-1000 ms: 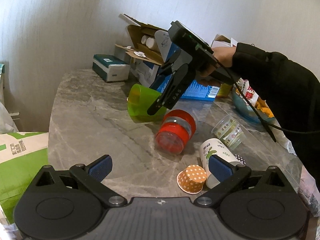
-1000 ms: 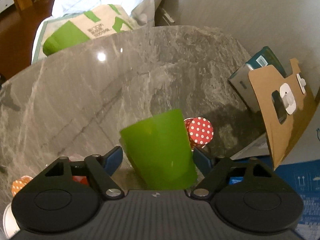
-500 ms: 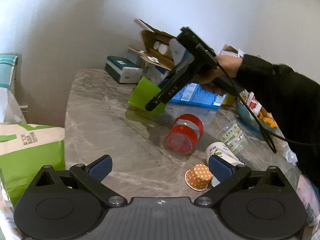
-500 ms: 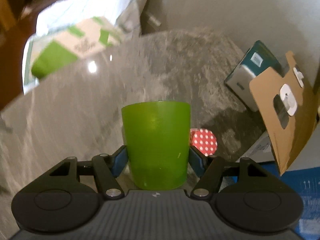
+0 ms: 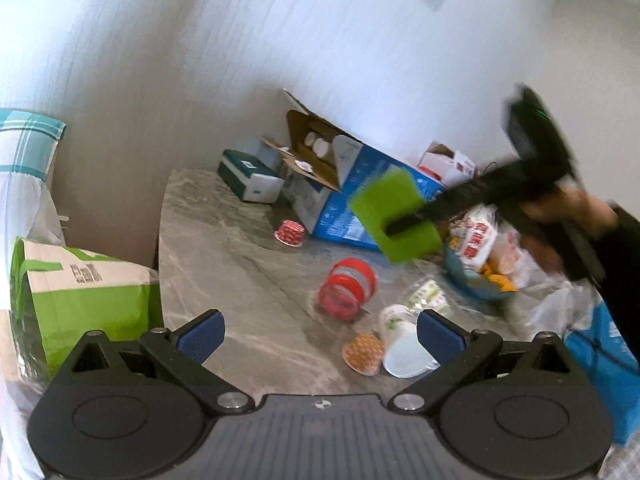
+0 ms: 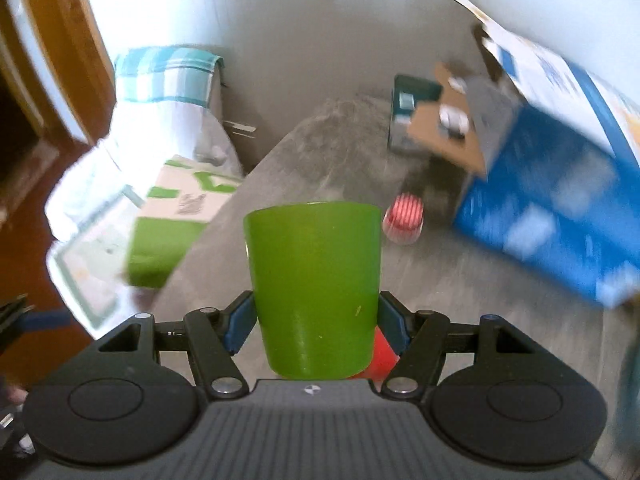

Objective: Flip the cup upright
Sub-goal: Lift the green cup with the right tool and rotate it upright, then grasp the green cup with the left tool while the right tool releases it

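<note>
The right gripper [image 6: 316, 322] grips the green cup [image 6: 314, 288] between its 2 blue fingers [image 6: 239, 322], which press on the lower part of the cup wall from both sides. In the right wrist view the wide rim of the cup is away from the camera and the narrow bottom is near the gripper body. In the left wrist view the same green cup [image 5: 394, 216] is in the air above the grey marble desk [image 5: 240, 264], tilted, and it does not touch the desk; this part is blurred, so the exact angle I cannot tell.

The left gripper [image 5: 320, 332] has its fingers wide apart and nothing is between them. Ahead of the left fingers, a red jar [image 5: 347, 288] lies on its side on the desk. Just beside the right finger of this gripper there is a white printed paper cup [image 5: 400, 338] on its side, and an orange dotted paper cup [image 5: 362, 352] touches it.

Beyond the green cup, a small red and white paper cup [image 6: 403, 220] stands on the desk, near a blue cardboard box [image 6: 540, 208]. A dark teal box [image 5: 250, 176] is further back by the wall. To the left of the left fingers, off the desk, stands a green and white bag [image 5: 80, 292].
</note>
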Demonstrator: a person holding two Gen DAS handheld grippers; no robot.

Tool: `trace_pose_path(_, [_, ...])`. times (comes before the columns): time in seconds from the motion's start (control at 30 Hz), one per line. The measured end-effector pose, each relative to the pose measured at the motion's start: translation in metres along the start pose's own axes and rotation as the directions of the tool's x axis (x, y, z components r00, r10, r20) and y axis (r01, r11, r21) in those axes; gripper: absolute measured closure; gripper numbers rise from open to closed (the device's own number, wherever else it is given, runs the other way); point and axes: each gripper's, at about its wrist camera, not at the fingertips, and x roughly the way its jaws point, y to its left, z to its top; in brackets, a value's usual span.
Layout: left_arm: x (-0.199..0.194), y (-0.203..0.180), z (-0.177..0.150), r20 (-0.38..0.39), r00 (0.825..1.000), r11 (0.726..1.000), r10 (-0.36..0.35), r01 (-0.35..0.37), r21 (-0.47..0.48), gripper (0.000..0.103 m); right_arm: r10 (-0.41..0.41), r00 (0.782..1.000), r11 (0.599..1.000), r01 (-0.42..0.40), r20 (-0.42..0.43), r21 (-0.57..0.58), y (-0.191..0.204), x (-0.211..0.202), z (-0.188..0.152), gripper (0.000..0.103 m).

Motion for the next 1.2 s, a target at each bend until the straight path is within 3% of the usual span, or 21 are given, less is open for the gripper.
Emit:
trace_pose_path(0.1, [-0.01,0.0,-0.008,-0.018,1.0,1.0,-0.013,0.013,-0.014,0.0,0.019,1.0,0.994,-0.017,-0.023,0.113,0.019,-0.024,-0.055,0.037])
trace_pose_path(0.2, [-0.021,0.003,-0.016,-0.03,0.998,0.998,-0.053,0.052,-0.037,0.0,0.004,0.996,0.97,0.017,-0.084,0.241,0.031,-0.022,-0.113,0.036])
trace_pose_path(0.3, [-0.024,0.004,-0.023,-0.064,0.994,0.995,-0.085,0.082,-0.049,0.0,0.021,0.992,0.916,0.032,-0.128,0.4,0.033,-0.011,-0.156,0.036])
trace_pose_path(0.4, [-0.023,0.005,-0.031,-0.119,0.986,0.992,-0.115,0.107,-0.066,0.0,0.035,0.99,0.871,0.035,-0.134,0.49,0.035,0.001,-0.18,0.036])
trace_pose_path(0.57, [-0.019,0.008,-0.038,-0.183,0.976,0.992,-0.12,0.109,-0.066,0.0,0.084,0.992,0.78,-0.005,-0.097,0.626,0.04,0.023,-0.197,0.036])
trace_pose_path(0.7, [-0.018,0.01,-0.04,-0.203,0.972,0.992,-0.119,0.106,-0.072,0.0,0.085,0.993,0.739,-0.011,-0.077,0.673,0.048,0.024,-0.204,0.036])
trace_pose_path(0.97, [-0.013,0.008,-0.046,-0.222,0.97,0.992,-0.095,0.074,-0.101,0.0,0.078,0.995,0.733,-0.018,-0.059,0.68,0.051,0.026,-0.206,0.035])
trace_pose_path(1.13, [-0.007,0.004,-0.048,-0.239,0.969,0.992,-0.067,0.04,-0.116,0.0,0.07,0.997,0.762,-0.025,-0.045,0.647,0.054,0.022,-0.206,0.035])
trace_pose_path(1.2, [-0.004,0.0,-0.05,-0.249,0.967,0.993,-0.059,0.03,-0.117,0.0,0.068,0.997,0.768,-0.039,-0.021,0.639,0.053,0.019,-0.208,0.024])
